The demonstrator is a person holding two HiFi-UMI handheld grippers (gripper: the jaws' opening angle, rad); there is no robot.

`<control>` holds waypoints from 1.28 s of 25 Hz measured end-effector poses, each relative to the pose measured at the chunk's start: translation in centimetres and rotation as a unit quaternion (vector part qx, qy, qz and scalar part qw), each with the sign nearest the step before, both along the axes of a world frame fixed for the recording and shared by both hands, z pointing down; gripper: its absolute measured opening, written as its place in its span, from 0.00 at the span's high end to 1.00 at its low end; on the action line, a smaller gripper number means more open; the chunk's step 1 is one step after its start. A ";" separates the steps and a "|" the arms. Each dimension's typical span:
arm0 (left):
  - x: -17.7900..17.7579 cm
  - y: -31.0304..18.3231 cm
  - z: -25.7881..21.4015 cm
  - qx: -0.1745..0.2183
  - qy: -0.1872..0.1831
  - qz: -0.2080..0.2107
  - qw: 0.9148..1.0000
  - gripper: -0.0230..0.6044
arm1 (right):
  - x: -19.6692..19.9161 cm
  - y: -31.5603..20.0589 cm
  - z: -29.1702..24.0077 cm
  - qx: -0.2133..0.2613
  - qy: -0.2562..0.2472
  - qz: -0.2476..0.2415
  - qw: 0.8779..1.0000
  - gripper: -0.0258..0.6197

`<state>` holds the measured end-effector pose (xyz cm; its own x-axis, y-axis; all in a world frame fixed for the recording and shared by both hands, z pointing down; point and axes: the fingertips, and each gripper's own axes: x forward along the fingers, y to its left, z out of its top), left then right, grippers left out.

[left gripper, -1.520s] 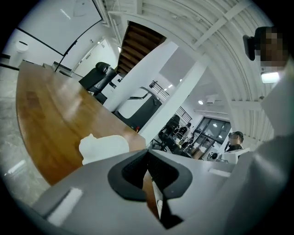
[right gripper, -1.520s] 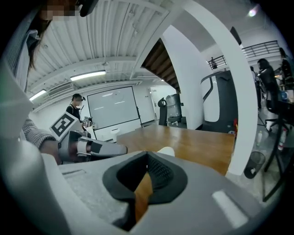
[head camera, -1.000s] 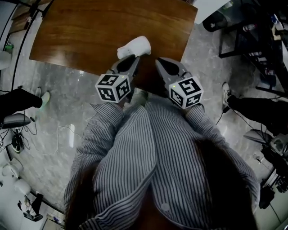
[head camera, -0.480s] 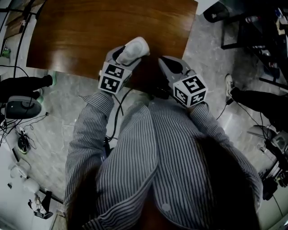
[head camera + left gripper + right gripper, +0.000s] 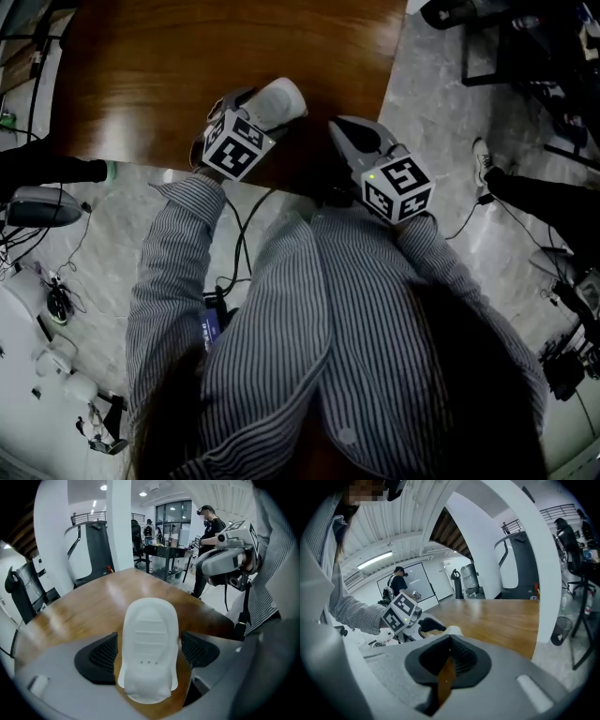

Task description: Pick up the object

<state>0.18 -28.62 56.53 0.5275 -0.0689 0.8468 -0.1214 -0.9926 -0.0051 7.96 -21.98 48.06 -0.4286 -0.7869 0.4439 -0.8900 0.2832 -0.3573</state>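
**Left fingers opening around the object**

Left gripper [image 5: 148, 654]: fingers [image 5: 101, 656] are spreading wide. The white object [image 5: 149, 625] sits on the table [image 5: 70, 606] right between them. Pads flank it close on both sides, and I see no squeeze. In head view the object is by the table's 6 o'clock edge. Right gripper [image 5: 449, 660] is at 3 o'clock of the left one and apart from it, fingers closed together with nothing in them.
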 end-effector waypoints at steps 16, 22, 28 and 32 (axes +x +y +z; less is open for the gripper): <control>0.9 0.3 2.5 -0.029 -0.017 0.030 0.999 0.25 | 0.8 -0.3 1.6 -0.022 -0.020 0.012 0.999 0.96; 1.0 0.5 2.5 -0.027 -0.011 0.023 0.999 0.25 | 0.7 -0.2 1.5 -0.022 -0.017 0.007 1.000 0.96; 1.1 0.7 2.6 -0.033 -0.020 -0.003 0.999 0.25 | 0.5 -0.3 0.8 -0.008 -0.011 0.001 1.000 0.96; 1.5 1.2 2.1 -0.052 -0.006 -0.027 0.998 0.25 | 0.1 -0.6 0.1 0.004 -0.002 -0.011 1.000 0.96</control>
<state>1.71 -27.37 58.66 0.5157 -0.0085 0.8567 -0.1757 -0.9798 0.0960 8.07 -22.60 48.12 -0.4485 -0.7808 0.4350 -0.8816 0.3063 -0.3592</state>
